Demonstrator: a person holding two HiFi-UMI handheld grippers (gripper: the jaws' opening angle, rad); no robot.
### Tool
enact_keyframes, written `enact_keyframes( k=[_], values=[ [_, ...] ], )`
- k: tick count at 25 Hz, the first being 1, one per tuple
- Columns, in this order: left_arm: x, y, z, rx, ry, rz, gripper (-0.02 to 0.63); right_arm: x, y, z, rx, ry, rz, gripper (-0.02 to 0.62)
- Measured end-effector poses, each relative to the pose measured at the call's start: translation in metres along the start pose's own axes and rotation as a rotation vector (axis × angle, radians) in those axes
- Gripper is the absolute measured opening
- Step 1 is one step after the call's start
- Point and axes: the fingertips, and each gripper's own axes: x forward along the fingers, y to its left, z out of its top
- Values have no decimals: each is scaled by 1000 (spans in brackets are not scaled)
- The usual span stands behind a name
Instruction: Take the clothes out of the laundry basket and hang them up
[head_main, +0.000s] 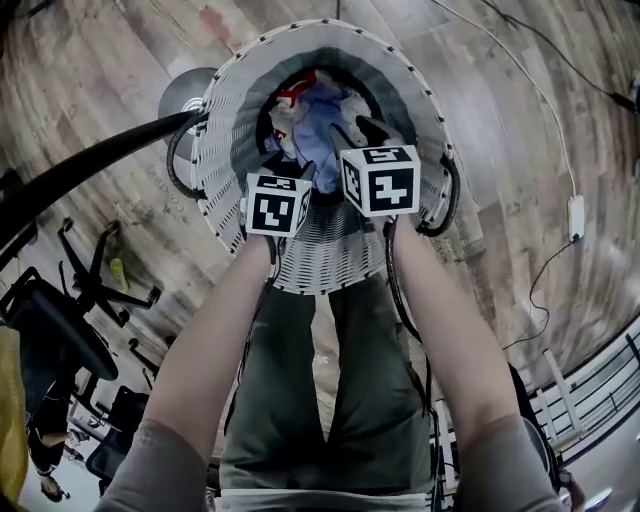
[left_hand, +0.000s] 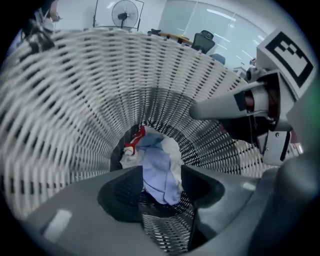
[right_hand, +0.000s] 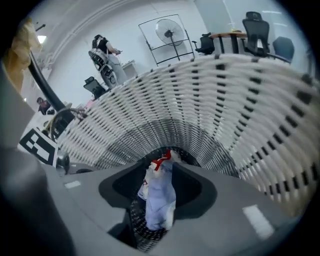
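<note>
White openwork weave forms the laundry basket (head_main: 225, 130), which stands on a wood-plank floor (head_main: 500, 110). A heap of clothes (head_main: 318, 120), pale blue, white and red, lies at its bottom. The left gripper (left_hand: 161, 187) and right gripper (right_hand: 156, 195) point down inside the basket above the heap, both with jaws apart and gripping nothing.

Head view looks steeply down into the laundry basket (head_main: 225, 130); both gripper views peer inside, close.
</note>
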Motion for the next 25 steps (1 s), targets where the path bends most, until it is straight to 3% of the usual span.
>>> enact_keyframes(
  k=[4, 10, 14, 25],
  values=[
    [34, 10, -19, -88, 37, 4, 239, 41, -13, -16, -61, 35, -14, 212],
    [82, 26, -27, -143, 40, 8, 233, 99, -23, -22, -190, 70, -10, 226],
    [114, 32, -35, -142, 63, 18, 224, 129, -32, -30, -154, 67, -40, 252],
    [185, 68, -64, -350, 105, 80, 252, 195, -66, -36, -103, 3, -107, 279]
  ],
)
